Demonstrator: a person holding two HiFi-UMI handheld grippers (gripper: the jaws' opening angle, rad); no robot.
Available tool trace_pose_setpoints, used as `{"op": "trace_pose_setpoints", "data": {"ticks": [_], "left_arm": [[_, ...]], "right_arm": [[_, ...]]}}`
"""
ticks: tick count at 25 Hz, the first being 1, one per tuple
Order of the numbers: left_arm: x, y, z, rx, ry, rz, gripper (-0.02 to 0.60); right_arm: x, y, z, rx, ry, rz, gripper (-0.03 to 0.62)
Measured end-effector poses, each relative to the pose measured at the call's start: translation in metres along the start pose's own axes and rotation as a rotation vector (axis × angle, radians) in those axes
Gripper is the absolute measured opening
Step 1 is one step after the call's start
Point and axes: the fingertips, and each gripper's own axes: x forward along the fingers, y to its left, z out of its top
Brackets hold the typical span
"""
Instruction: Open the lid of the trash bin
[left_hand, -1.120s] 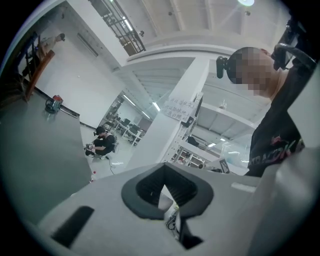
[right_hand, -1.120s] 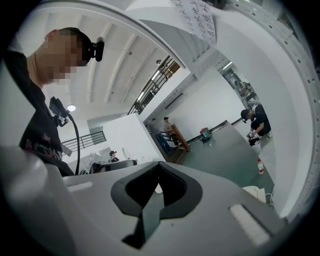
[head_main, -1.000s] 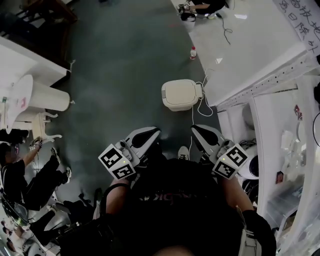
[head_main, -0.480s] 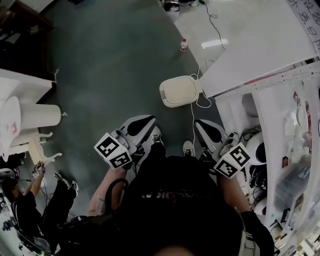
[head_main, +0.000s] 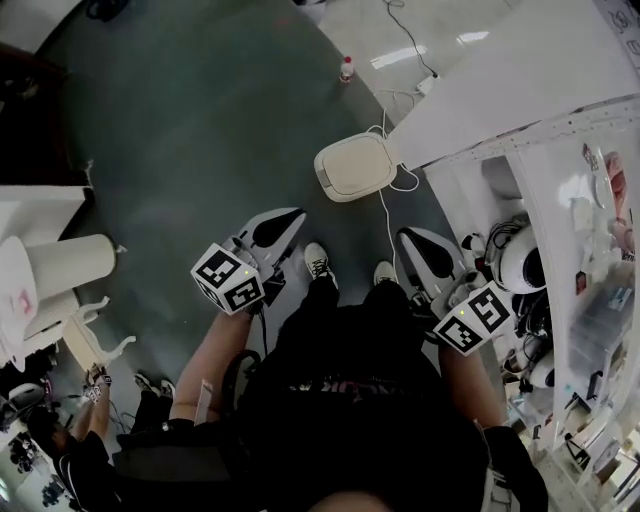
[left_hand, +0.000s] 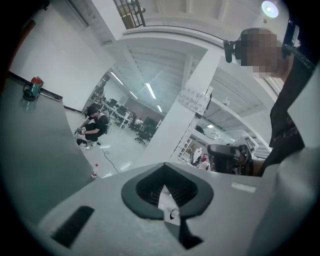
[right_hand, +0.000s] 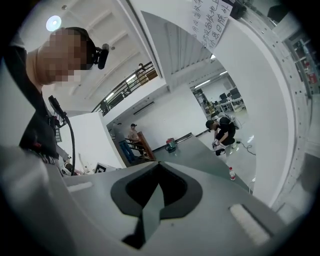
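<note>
Cream, square plastic trash bin (head_main: 352, 167), lid down, on the dark grey-green floor (head_main: 200, 130) at the corner of a white partition (head_main: 500, 90). A white cable (head_main: 385, 208) trails beside it. My left claw (head_main: 290, 218) and right claw (head_main: 408, 238), each pressed together and empty, are held near level, pointing toward the bin and well apart from it. My shoes (head_main: 318, 262) stand between them. A small plastic bottle (head_main: 346, 68) stands beyond the bin.
</note>
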Motion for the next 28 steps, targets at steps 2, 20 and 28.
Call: {"op": "trace_pose_setpoints", "data": {"ticks": [2, 20, 28], "left_arm": [[0.001, 0.017, -0.008, 0.002, 0.019, 0.012, 0.0], [0.052, 0.132, -0.096, -0.133, 0.155, 0.135, 0.002], [0.089, 0.19, -0.145, -0.191, 0.188, 0.205, 0.002]], "right_arm": [[0.002, 0.001, -0.004, -0.002, 0.005, -0.016, 0.008], [0.038, -0.046, -0.023, 0.032, 0.109, -0.025, 0.008], [0.066, -0.096, -0.045, 0.025, 0.199, 0.012, 0.008]]}}
